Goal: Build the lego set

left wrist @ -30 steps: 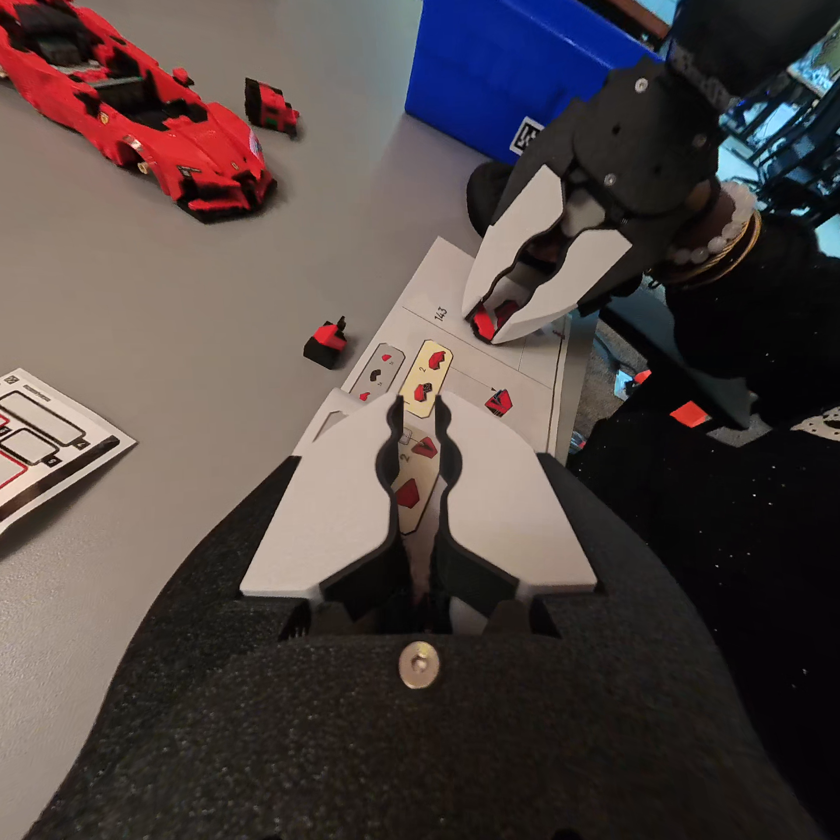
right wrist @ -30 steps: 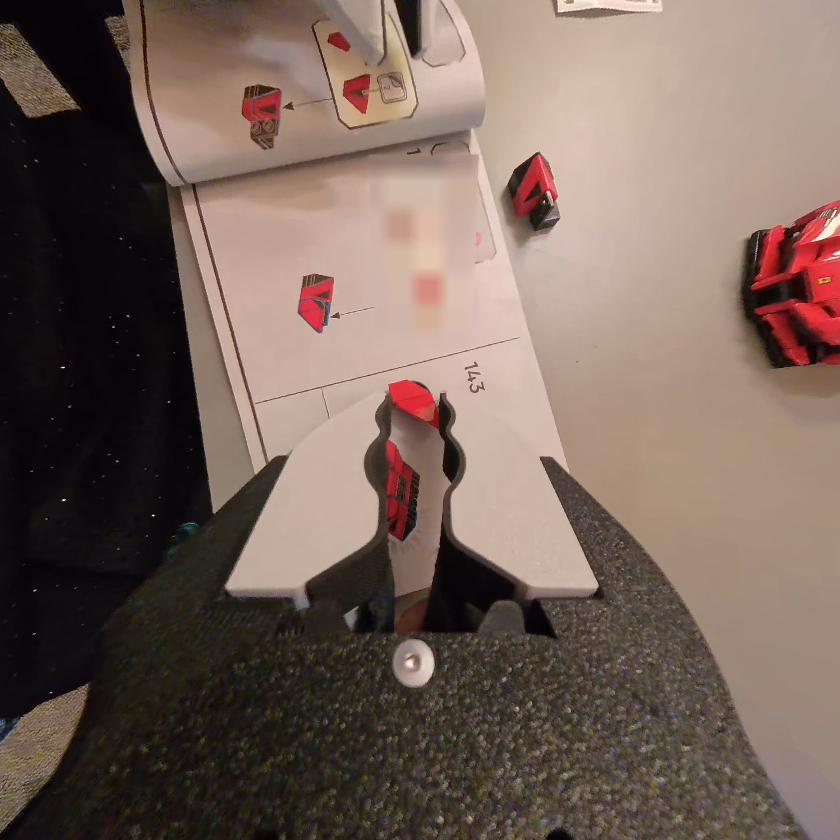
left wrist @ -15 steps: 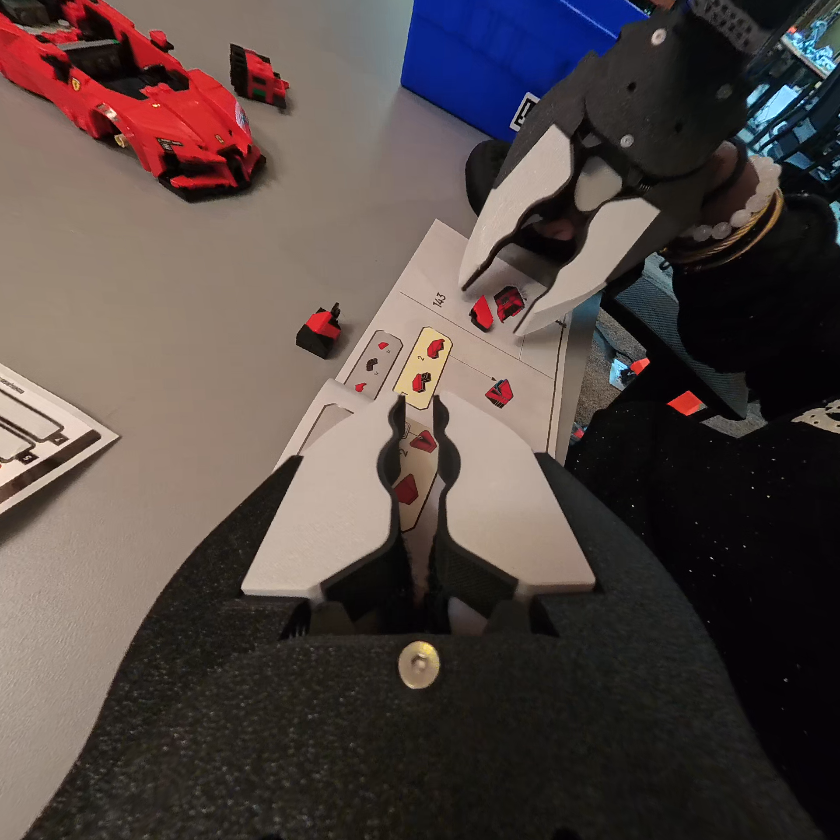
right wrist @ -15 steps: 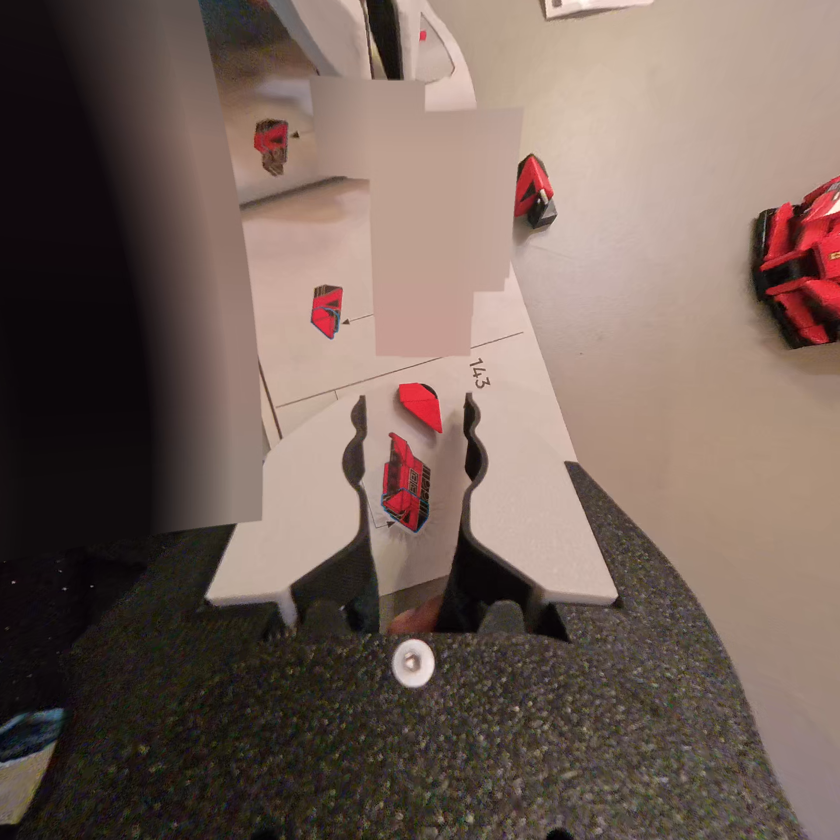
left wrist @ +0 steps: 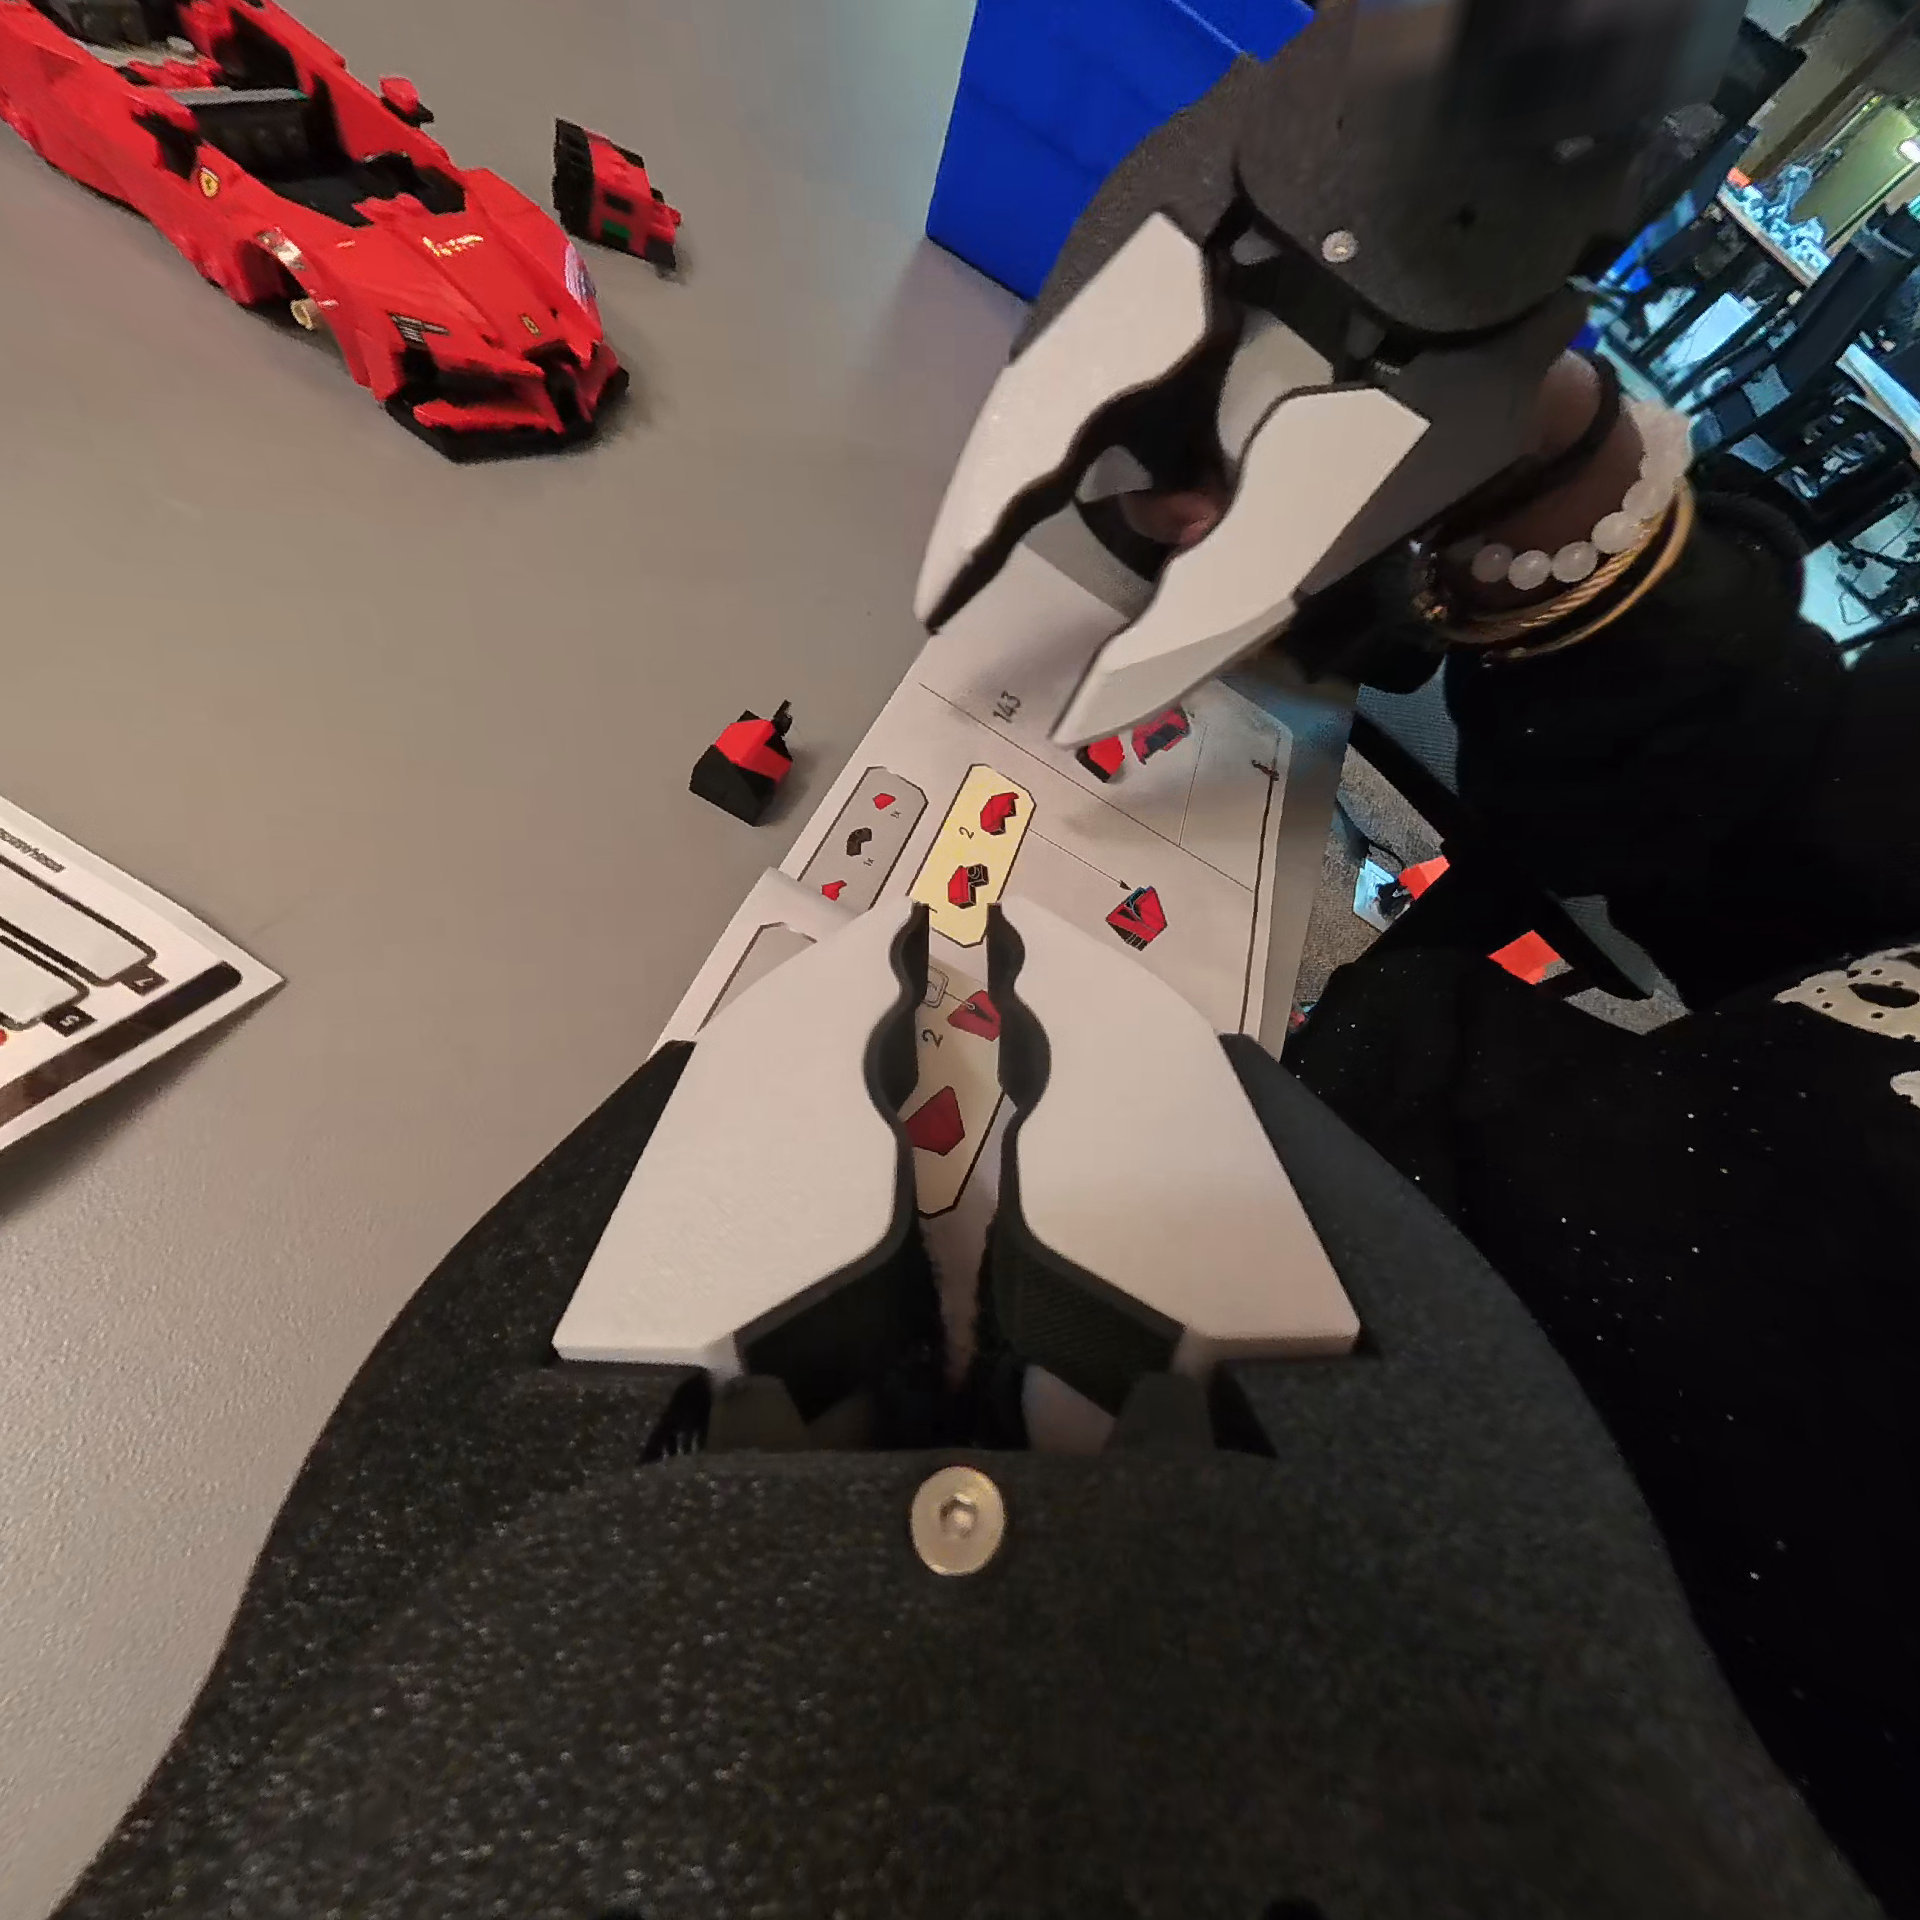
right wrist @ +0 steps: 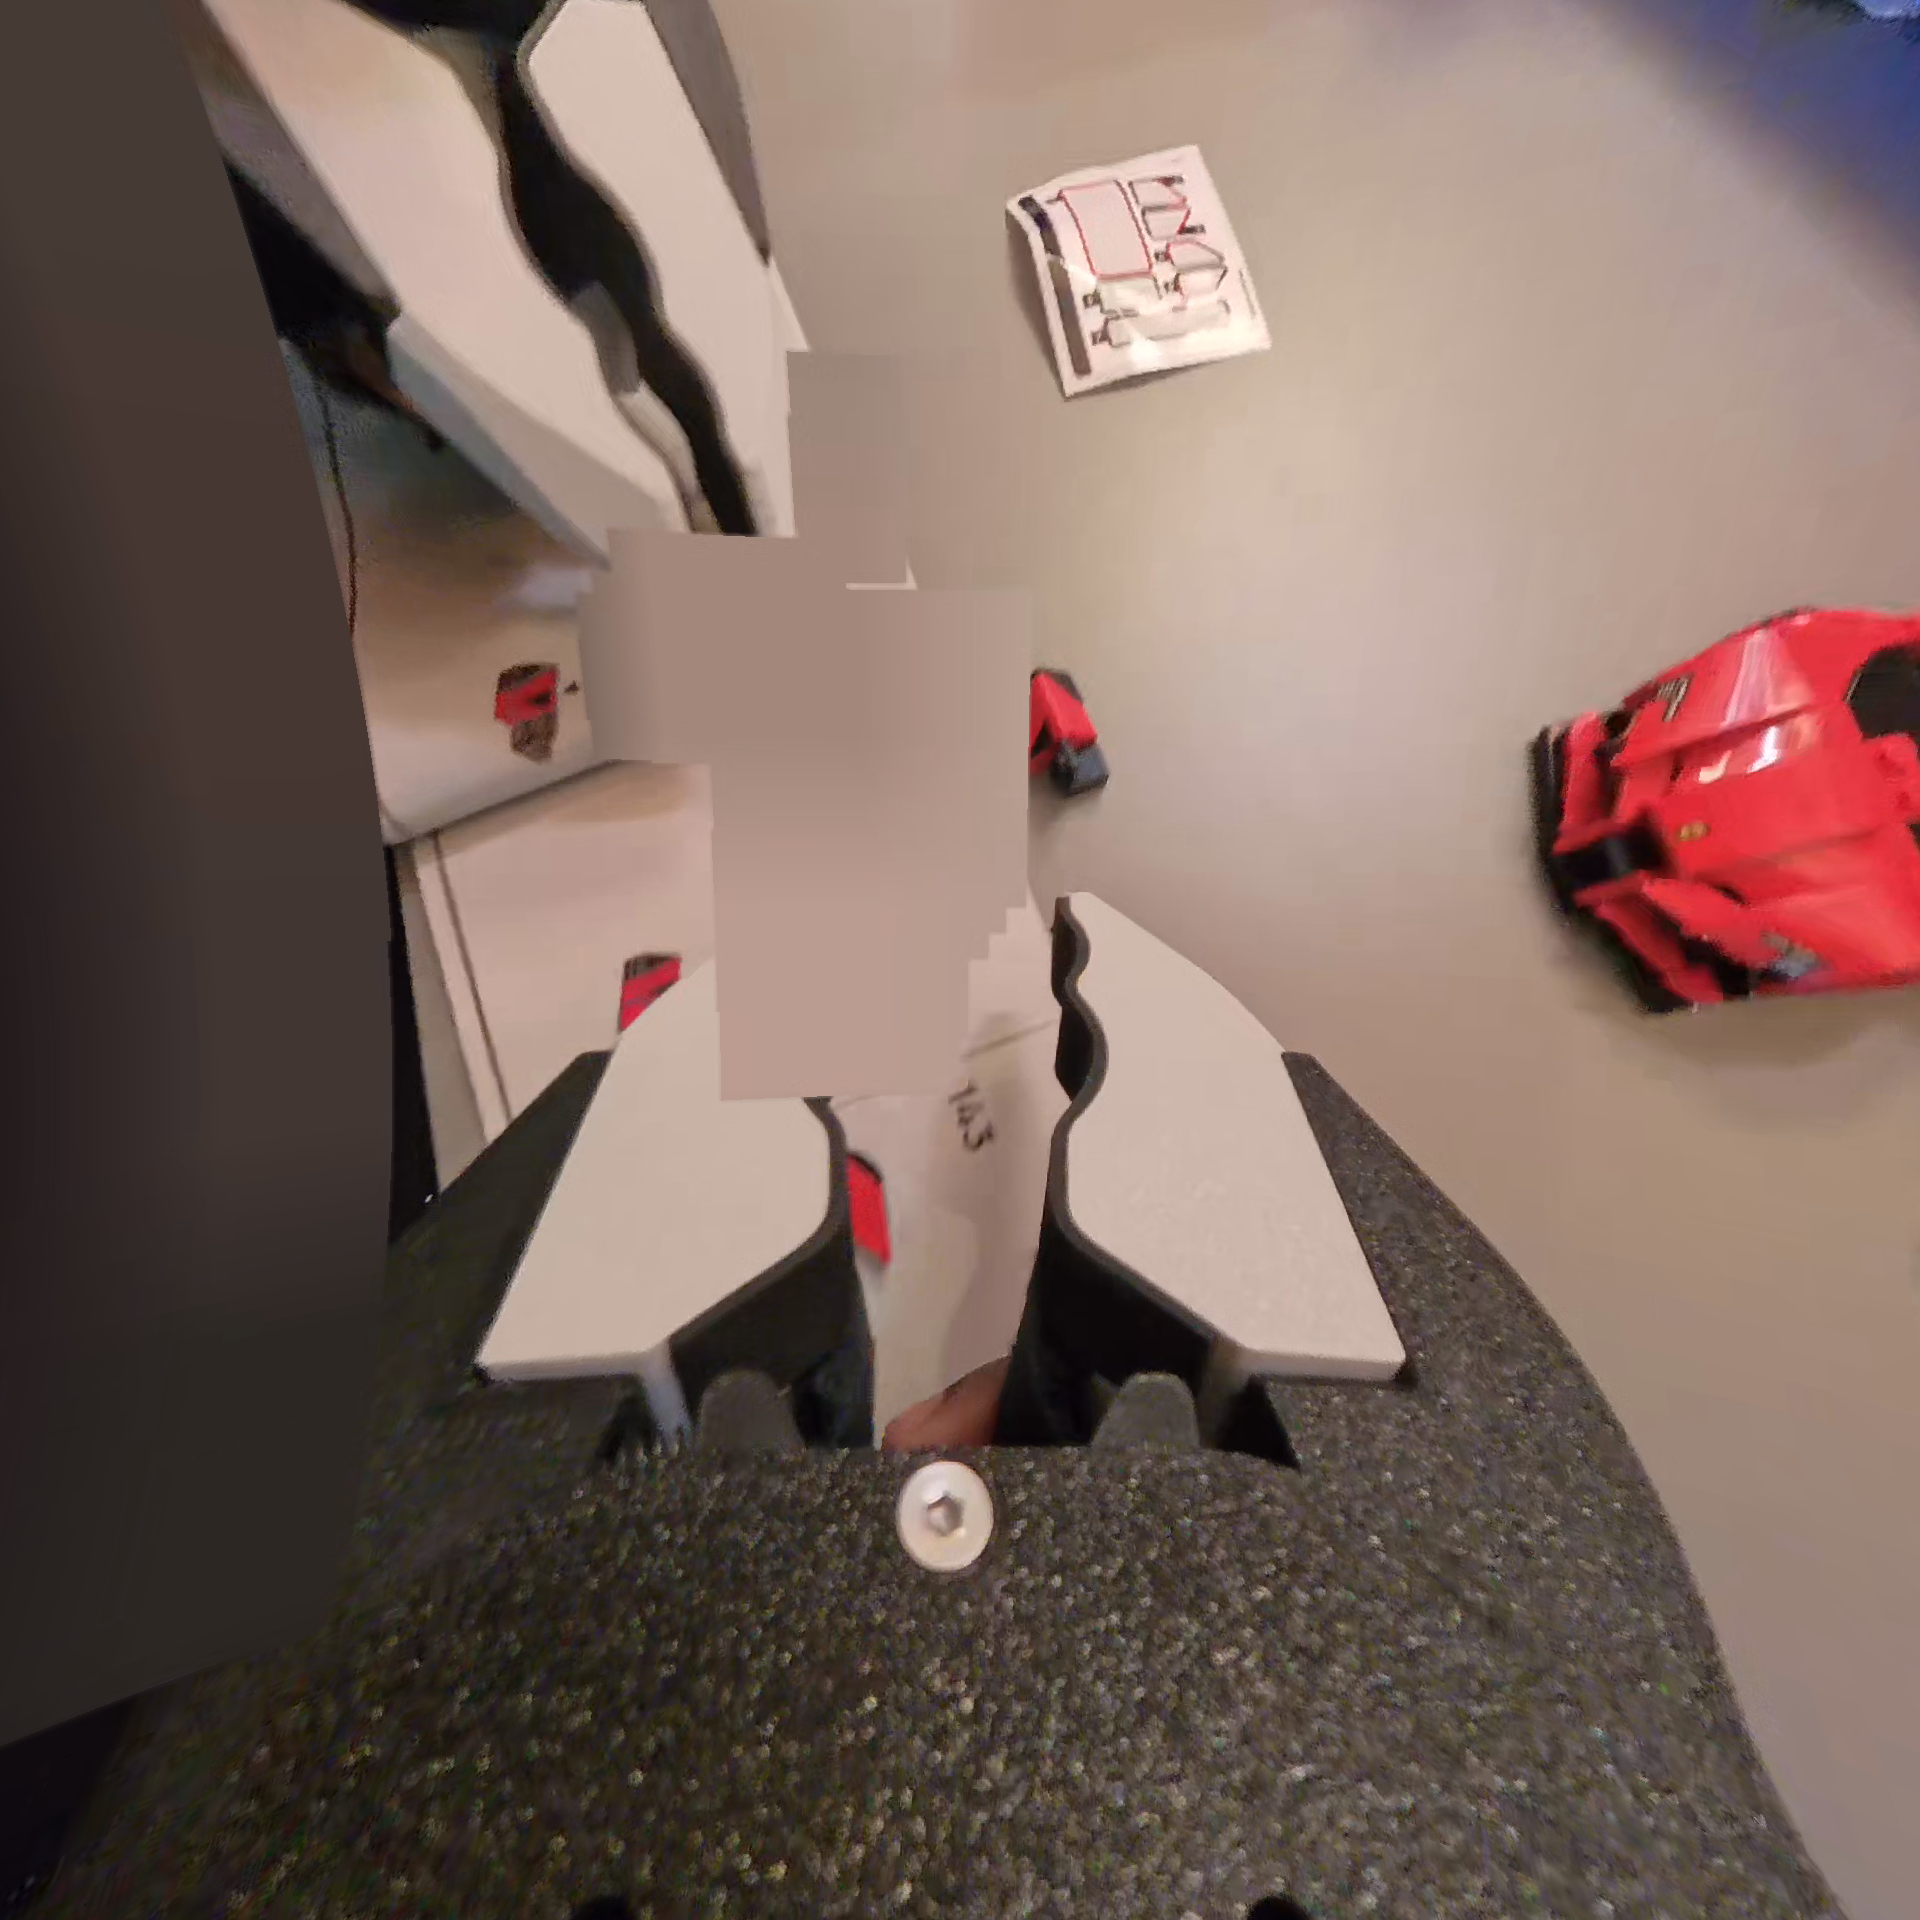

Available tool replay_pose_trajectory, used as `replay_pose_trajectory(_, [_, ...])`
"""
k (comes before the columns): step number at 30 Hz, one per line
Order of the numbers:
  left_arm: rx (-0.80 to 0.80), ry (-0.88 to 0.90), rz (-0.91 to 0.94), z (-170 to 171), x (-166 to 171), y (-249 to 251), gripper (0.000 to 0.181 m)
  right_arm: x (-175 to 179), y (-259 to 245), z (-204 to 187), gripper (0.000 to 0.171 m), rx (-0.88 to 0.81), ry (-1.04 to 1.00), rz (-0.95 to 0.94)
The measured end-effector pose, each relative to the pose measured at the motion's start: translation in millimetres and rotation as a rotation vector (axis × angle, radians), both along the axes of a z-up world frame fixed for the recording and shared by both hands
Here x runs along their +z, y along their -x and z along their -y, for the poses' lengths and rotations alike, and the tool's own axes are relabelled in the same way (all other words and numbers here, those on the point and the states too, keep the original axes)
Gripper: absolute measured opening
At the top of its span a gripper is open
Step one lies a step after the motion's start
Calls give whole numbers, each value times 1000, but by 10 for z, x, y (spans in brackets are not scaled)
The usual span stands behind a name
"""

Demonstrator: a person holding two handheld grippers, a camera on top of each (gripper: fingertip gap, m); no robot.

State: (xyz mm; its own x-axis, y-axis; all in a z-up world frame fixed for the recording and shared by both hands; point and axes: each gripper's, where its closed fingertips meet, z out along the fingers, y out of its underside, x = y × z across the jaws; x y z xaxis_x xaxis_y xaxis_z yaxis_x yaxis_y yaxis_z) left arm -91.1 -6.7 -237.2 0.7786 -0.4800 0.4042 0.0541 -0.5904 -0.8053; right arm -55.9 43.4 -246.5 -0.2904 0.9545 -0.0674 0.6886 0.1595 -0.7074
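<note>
**Right gripper lifted with fingers apart over manual, left gripper pinching a page**

Grey desk (left wrist: 436, 644) carries everything. Blue bin (left wrist: 1049, 114) sits at the far edge, beyond the right gripper's fingers. Red lego car (left wrist: 343, 239), mostly built, lies far left of the left gripper's fingers; in the right wrist view it is off to the right of that gripper's fingers (right wrist: 1725, 821). Instruction manual (left wrist: 1195, 831) lies open at the desk's near edge, running from under the left fingers to under the right ones. Sticker sheet (left wrist: 94, 987) lies flat, left of the left gripper.

Left gripper (left wrist: 954, 920): fingers nearly together, clamped on a curled-up manual page that runs between them; page art shows in the narrow gap. Right gripper (left wrist: 997, 675) hovers above the manual's far end, fingers clearly apart, holding nothing; partly masked by a blur patch in its own view (right wrist: 997, 935).

Small red and black sub-assembly (left wrist: 613, 203) sits just right of the car's nose. Small black-and-red brick assembly (left wrist: 743, 764) sits on the desk just left of the manual, between the two grippers' fingers. Loose red slope piece (left wrist: 1101, 753) rests on the manual page directly under the right gripper's lower fingertip, not gripped; touching or not, cannot tell.
</note>
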Motion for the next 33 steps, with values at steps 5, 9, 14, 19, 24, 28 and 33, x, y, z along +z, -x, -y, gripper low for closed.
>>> replay_pose_trajectory(5, [-3, -6, 5, 4, 9, -1, 11, -71, 312, -93, 30, 26, 9, 20])
replay_pose_trajectory(9, [-9, -7, 6, 8, 11, -9, 11, -191, 404, -97, 32, 101, -8, 79])
replay_pose_trajectory(14, [-11, -13, 7, 10, 18, -10, 13, -265, 493, -77, 24, 146, -22, 82])
replay_pose_trajectory(19, [-9, -22, 5, 10, 27, -9, 15, -240, 508, -72, 17, 162, -27, 61])
replay_pose_trajectory(24, [-11, -45, 2, 17, 54, -15, 20, -45, 393, -6, 17, 169, 4, 15])
replay_pose_trajectory(28, [-39, -88, -26, 49, 93, -55, 25, 47, 164, 136, 17, 227, 26, 16])
replay_pose_trajectory(33, [-87, -90, -143, 63, 77, -116, 27, -45, -81, 216, 17, 305, -13, 50])
